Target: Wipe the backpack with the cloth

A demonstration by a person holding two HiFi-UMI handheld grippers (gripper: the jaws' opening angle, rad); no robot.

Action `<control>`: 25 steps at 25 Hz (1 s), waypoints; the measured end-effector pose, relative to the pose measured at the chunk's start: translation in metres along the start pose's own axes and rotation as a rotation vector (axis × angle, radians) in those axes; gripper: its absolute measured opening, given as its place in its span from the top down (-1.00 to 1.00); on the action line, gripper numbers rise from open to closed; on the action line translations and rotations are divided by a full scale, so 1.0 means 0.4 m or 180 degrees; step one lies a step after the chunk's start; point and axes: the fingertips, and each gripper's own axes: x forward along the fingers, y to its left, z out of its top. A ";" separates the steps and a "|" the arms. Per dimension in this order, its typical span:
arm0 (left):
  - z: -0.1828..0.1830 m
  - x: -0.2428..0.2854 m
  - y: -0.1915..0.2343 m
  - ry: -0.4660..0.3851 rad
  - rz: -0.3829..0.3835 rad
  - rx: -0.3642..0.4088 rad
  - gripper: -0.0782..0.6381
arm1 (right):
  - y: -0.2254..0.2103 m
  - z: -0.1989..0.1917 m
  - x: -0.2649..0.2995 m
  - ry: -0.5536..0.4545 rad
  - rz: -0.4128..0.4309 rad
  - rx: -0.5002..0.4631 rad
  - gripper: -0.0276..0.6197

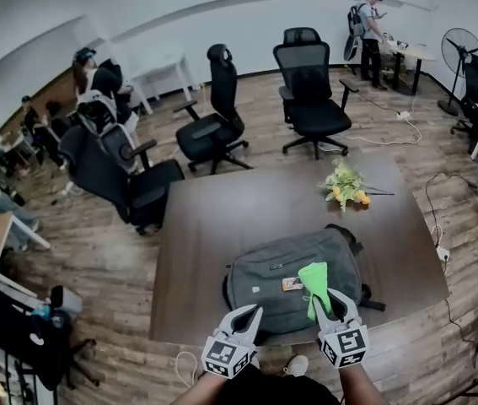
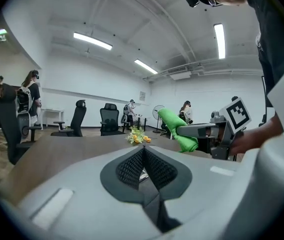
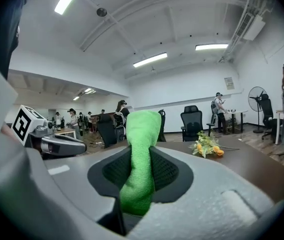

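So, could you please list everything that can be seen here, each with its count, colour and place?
backpack: one, grey, lying flat on the near part of the table
cloth: one, green, over the backpack
table: one, dark brown, centre
flowers: one bunch, yellow and green, on the table's far right part
office chairs: several, black, on the floor beyond and left of the table
standing fan: one, black, far right
people: several, at the room's edges
left gripper: one, white and grey, jaws together, empty
right gripper: one, white and grey, shut on the cloth
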 end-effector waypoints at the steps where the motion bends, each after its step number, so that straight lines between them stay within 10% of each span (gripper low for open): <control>1: -0.001 -0.009 0.014 0.0004 0.0059 -0.0007 0.73 | 0.015 0.003 0.017 0.0006 0.0068 -0.0009 0.62; 25: -0.017 -0.072 0.337 -0.0134 0.0511 -0.0255 0.73 | 0.211 -0.128 0.400 0.0691 0.0415 0.0144 0.61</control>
